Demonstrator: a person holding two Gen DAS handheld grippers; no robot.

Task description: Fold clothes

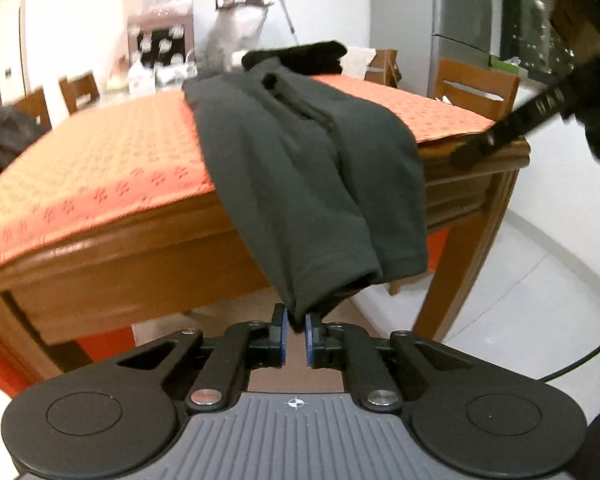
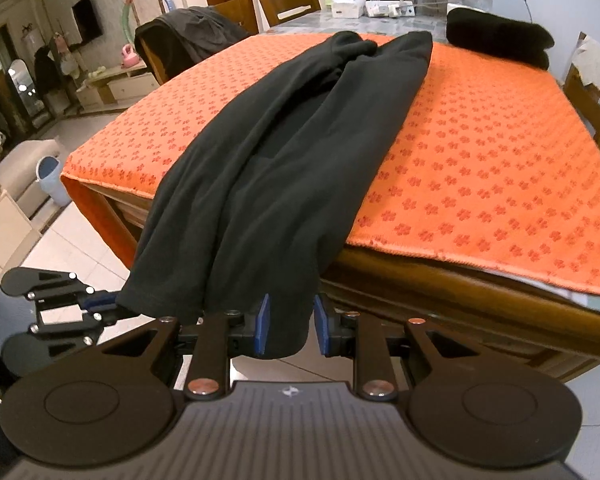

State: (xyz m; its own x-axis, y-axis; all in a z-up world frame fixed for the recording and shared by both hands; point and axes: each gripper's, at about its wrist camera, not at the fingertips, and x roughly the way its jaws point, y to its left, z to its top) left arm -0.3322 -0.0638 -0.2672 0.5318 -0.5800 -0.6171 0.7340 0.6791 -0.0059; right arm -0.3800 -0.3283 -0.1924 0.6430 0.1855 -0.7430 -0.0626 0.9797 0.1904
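Trousers (image 2: 300,152) lengthwise-doubled, hems off the table (image 2: 480,168), left tongs (image 1: 296,326) pinching one hem, right tongs (image 2: 290,330) narrow around the other; cross-folds left.

- Hand-held gripper: two, left hand-held gripper (image 1: 296,330) and right hand-held gripper (image 2: 291,324).
- Dark trousers (image 2: 284,152): one.
- Folded black garment (image 2: 500,36): one.
- Table (image 2: 480,288): one.
- Orange tablecloth (image 2: 480,160): one.
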